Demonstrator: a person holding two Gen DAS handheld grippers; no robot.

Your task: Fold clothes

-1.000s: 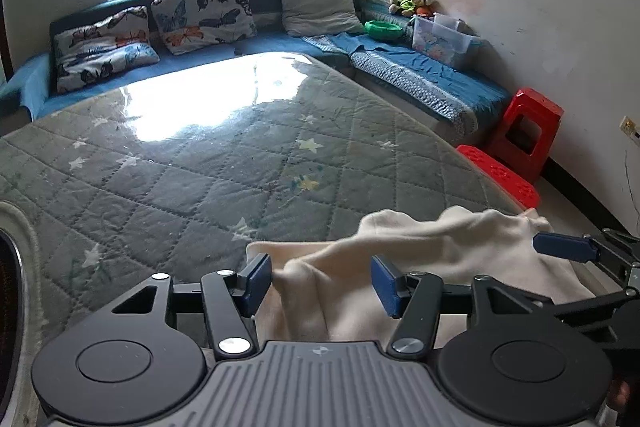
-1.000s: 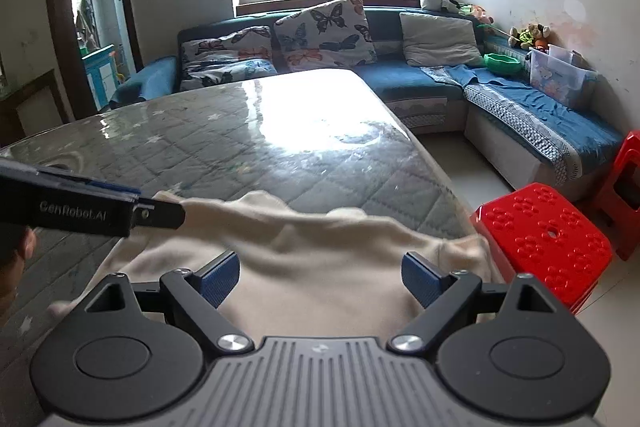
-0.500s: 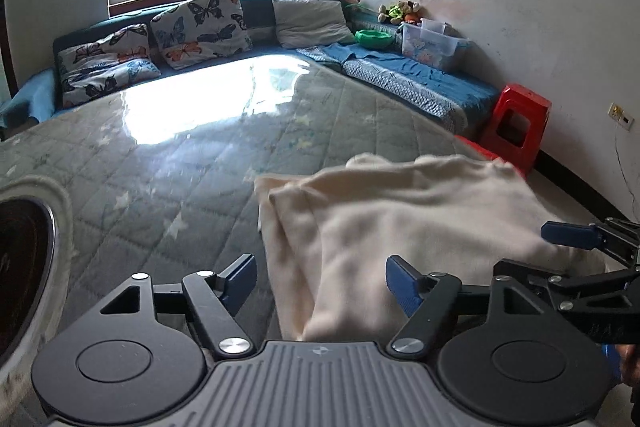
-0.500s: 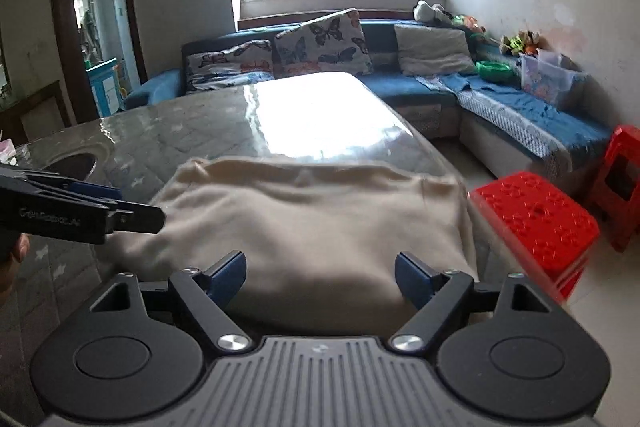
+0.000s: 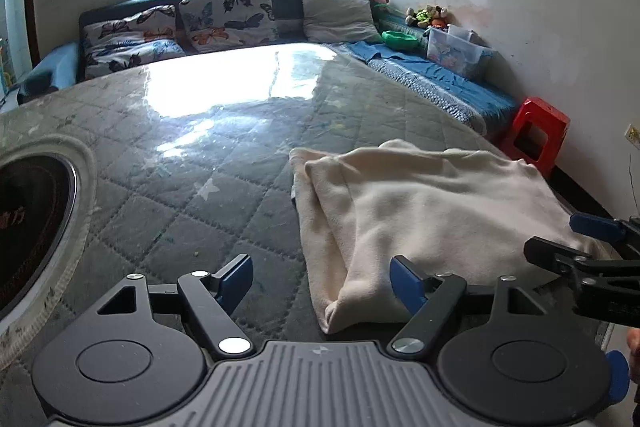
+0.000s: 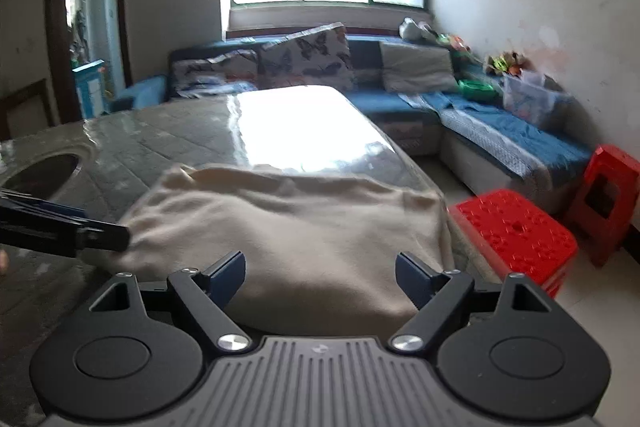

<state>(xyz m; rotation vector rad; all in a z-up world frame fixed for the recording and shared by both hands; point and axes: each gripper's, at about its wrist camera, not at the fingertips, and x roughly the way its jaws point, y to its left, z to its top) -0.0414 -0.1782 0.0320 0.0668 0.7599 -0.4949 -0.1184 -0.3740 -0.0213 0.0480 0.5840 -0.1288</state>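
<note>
A cream garment (image 5: 432, 211) lies folded on the quilted grey table cover near the table's right edge; it also shows in the right wrist view (image 6: 296, 227). My left gripper (image 5: 322, 281) is open and empty, raised just in front of the garment's near left corner. My right gripper (image 6: 320, 277) is open and empty, raised over the garment's near edge. The right gripper's fingers (image 5: 596, 229) show at the right of the left wrist view, and the left gripper's finger (image 6: 64, 231) shows at the left of the right wrist view.
The grey quilted table cover (image 5: 208, 155) has a shiny plastic sheet over it. A round dark inset (image 5: 28, 227) sits at the table's left. Red plastic stools (image 6: 520, 235) stand beside the table on the right. A blue sofa (image 5: 440, 83) with cushions runs along the far walls.
Both grippers have pulled back and risen from the garment, and the left jaws have spread wider. The garment now lies flat and folded on the table, free of both grippers.
</note>
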